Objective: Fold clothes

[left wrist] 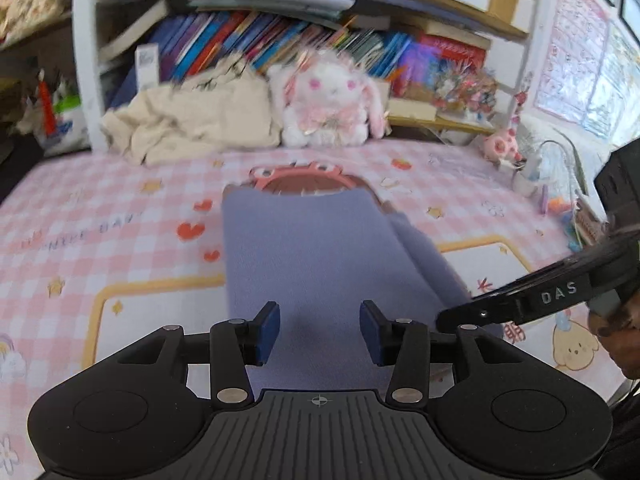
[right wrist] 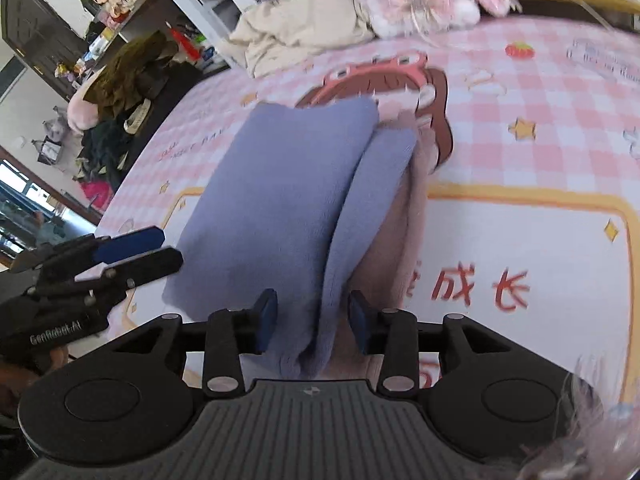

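We are looking at a folded lavender garment [left wrist: 316, 248], soft and fleecy with a short nap, lying lengthwise on the desk [left wrist: 100, 216] in a long rectangular slab with rounded far corners. The desk is covered by a glossy pink-and-white gingham mat printed with hearts, stars, a strawberry and a cartoon face; the garment's far end is overlapping that face.

In the right wrist view we are seeing a second narrow lavender fold [right wrist: 360, 208] running along the right side of the main slab, and under it a pale pinkish-beige layer of the same plush cloth showing at the right edge.

The left claw [left wrist: 319, 330] is hovering over the near end of the garment, its blue-padded fingers spread with only flat cloth below, pinching nothing.

The right claw [right wrist: 313, 322] is standing partly spread astride the near end of the narrow fold; the ridge of cloth is lying between the blue pads, and we are not seeing them press on it.

At the back of the desk a crumpled cream cloth [left wrist: 188, 120] is heaped beside a fluffy white-and-pink plush rabbit [left wrist: 328, 100], with a shelf of blurred books [left wrist: 280, 40] behind.
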